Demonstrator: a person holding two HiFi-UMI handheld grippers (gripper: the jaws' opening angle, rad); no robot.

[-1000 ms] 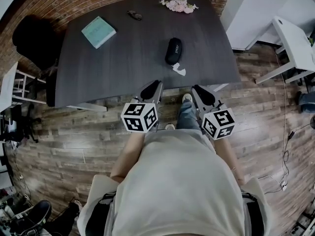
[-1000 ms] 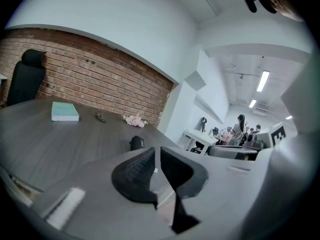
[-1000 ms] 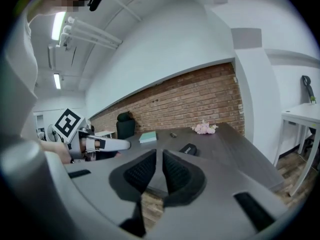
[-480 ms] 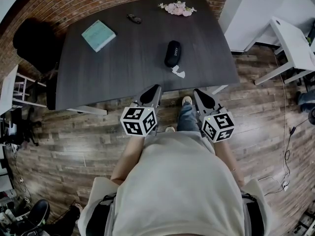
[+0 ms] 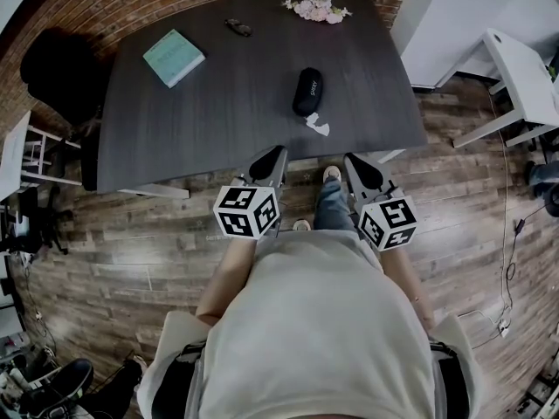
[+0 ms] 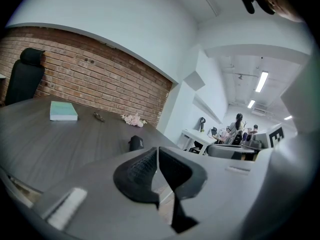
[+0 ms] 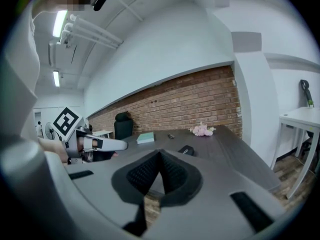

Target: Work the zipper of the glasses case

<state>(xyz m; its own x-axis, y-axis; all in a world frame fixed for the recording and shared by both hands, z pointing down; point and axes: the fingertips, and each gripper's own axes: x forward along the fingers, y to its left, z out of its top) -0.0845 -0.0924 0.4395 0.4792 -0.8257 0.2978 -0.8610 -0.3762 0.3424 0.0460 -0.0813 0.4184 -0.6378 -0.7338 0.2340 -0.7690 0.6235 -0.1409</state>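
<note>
Both grippers are clenched with nothing between the jaws. The left gripper and right gripper are side by side at the table's near edge. The case lies on the table beyond them, well apart, roughly on the line between the two. It is a little closer to the right one.

The case is black and oblong with rounded ends. Its long axis runs near to far, and there is small pale print on one side. Its zipper cannot be made out.

A white scrap lies just near of the case, close to the near edge. The tabletop left of the case is bare as far as the book at far left. Flowers sit at the far edge. The right edge is near the case.
</note>
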